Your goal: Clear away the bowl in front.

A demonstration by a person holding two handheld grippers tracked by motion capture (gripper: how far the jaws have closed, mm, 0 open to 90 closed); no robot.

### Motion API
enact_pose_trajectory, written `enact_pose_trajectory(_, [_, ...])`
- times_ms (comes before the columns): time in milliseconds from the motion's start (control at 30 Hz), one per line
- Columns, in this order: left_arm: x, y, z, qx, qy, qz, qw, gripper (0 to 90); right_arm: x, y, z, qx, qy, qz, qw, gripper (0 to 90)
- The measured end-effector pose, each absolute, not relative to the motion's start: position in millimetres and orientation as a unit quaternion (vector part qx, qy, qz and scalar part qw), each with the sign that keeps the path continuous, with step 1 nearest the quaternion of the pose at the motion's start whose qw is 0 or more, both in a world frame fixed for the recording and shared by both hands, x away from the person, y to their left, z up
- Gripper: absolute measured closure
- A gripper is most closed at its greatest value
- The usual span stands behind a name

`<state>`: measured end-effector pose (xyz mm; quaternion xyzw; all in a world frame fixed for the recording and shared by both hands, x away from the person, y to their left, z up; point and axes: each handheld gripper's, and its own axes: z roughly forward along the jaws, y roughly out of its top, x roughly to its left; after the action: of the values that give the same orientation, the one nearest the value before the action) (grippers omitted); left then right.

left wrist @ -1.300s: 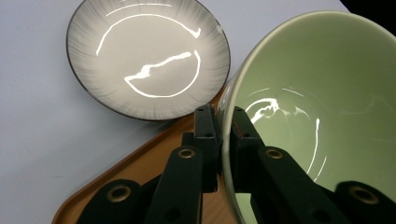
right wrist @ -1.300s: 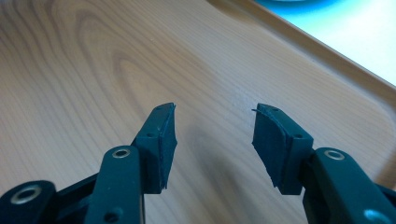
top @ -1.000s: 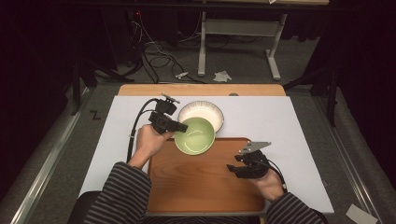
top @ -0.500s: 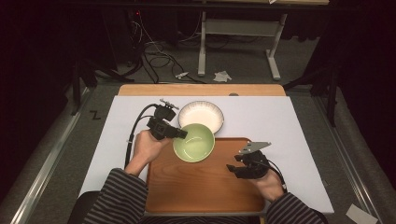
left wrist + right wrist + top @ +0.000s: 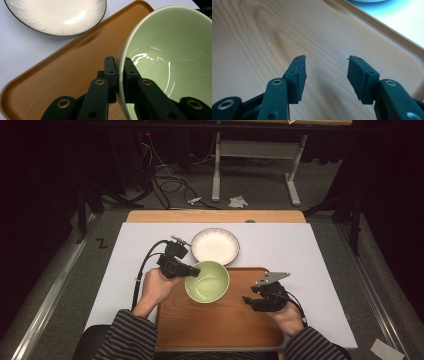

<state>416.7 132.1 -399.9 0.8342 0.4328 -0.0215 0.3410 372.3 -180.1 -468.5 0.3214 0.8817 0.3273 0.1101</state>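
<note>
A pale green bowl (image 5: pixel 207 281) hangs over the far left part of the wooden tray (image 5: pixel 220 325). My left gripper (image 5: pixel 192 270) is shut on the bowl's left rim. In the left gripper view the green bowl (image 5: pixel 170 57) is tilted, with its rim pinched between the two pads of my left gripper (image 5: pixel 119 65), over the tray (image 5: pixel 65 72). My right gripper (image 5: pixel 248 301) stands open above the right side of the tray. In the right gripper view my right gripper (image 5: pixel 326 65) has nothing between its fingers, only the tray's wood (image 5: pixel 262 32) beneath.
A white plate (image 5: pixel 215 246) with a dark rim lies on the white table cover just beyond the tray; the white plate (image 5: pixel 56 15) sits at top left in the left gripper view. Table legs and cables stand on the floor beyond the table.
My left gripper has carried the green bowl nearer and slightly lower, off the white plate and over the tray. The right gripper has stayed in place.
</note>
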Motion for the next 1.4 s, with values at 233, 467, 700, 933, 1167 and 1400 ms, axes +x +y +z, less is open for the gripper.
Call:
enact_pose_trajectory(233, [418, 128, -412, 0.837, 0.433, -0.029, 0.334, 84.6, 372, -180, -468, 0.323, 0.882, 0.326, 0.109, 50.8])
enact_pose_trajectory(467, [420, 124, -422, 0.839, 0.436, -0.032, 0.324, 84.6, 372, -180, -468, 0.322, 0.882, 0.328, 0.110, 50.8])
enact_pose_trajectory(700, [424, 118, -433, 0.841, 0.440, -0.035, 0.313, 84.6, 372, -180, -468, 0.323, 0.883, 0.324, 0.107, 50.8])
enact_pose_trajectory(933, [426, 114, -442, 0.839, 0.444, -0.043, 0.312, 84.6, 372, -181, -468, 0.322, 0.880, 0.332, 0.108, 50.8])
enact_pose_trajectory(1167, [428, 113, -448, 0.838, 0.448, -0.043, 0.310, 84.5, 373, -181, -468, 0.325, 0.879, 0.331, 0.109, 50.8])
enact_pose_trajectory(1400, [430, 110, -454, 0.838, 0.451, -0.041, 0.304, 84.5, 372, -181, -468, 0.319, 0.882, 0.328, 0.111, 50.7])
